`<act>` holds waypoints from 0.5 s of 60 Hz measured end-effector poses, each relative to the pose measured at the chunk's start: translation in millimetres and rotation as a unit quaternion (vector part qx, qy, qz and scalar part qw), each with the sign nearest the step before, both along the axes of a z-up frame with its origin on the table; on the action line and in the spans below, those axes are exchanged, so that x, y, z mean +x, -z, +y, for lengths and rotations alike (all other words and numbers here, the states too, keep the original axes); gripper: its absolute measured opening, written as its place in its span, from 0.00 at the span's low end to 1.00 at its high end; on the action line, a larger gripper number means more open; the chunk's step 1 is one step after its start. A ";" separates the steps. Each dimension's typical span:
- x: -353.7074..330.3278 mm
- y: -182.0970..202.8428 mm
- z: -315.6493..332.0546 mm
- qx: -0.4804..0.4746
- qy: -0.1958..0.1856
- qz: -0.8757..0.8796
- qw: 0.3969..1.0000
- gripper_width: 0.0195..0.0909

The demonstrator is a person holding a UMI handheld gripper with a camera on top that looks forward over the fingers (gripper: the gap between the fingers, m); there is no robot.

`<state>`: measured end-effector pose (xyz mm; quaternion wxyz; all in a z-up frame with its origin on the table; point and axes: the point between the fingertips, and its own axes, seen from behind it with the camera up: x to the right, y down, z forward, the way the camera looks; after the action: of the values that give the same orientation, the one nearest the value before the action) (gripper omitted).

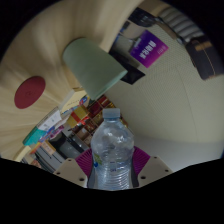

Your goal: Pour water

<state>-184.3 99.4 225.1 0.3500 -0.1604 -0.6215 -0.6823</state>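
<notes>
A clear plastic water bottle [111, 150] with a white cap stands upright between the fingers. My gripper [111, 165] is shut on the bottle, both magenta pads [140, 160] pressing its sides. The scene behind is tilted. A pale green cup-like container [95, 65] lies beyond the bottle, up and to the left, on a light surface. The bottle's lower part is hidden below the fingers.
A wooden tabletop [30, 60] with a red round disc [31, 91] stretches to the left. Colourful packets and boxes [60, 125] crowd just left of the bottle. A purple-labelled box [147, 47] sits beyond. A pale surface [185, 110] lies to the right.
</notes>
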 end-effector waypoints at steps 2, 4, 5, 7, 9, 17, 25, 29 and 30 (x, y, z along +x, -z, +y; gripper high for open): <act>-3.0 -1.0 -0.8 -0.004 0.003 -0.016 1.000 0.44; -4.4 3.4 5.7 -0.004 0.005 -0.020 1.000 0.45; -4.4 5.0 7.2 -0.004 0.005 -0.019 1.000 0.45; -4.9 8.5 9.2 -0.006 0.007 -0.018 1.000 0.45; -6.4 5.1 -5.2 -0.008 0.007 -0.022 1.000 0.44; -10.1 6.5 2.7 -0.011 0.006 -0.035 0.999 0.45; -7.9 -7.9 10.2 -0.020 -0.004 0.030 0.999 0.44; 5.0 -29.1 10.5 -0.030 -0.005 0.184 0.983 0.45; 9.3 -35.6 10.3 -0.035 -0.007 0.238 0.971 0.45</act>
<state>-175.0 109.6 260.7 0.4872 -0.3258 -0.5446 -0.6000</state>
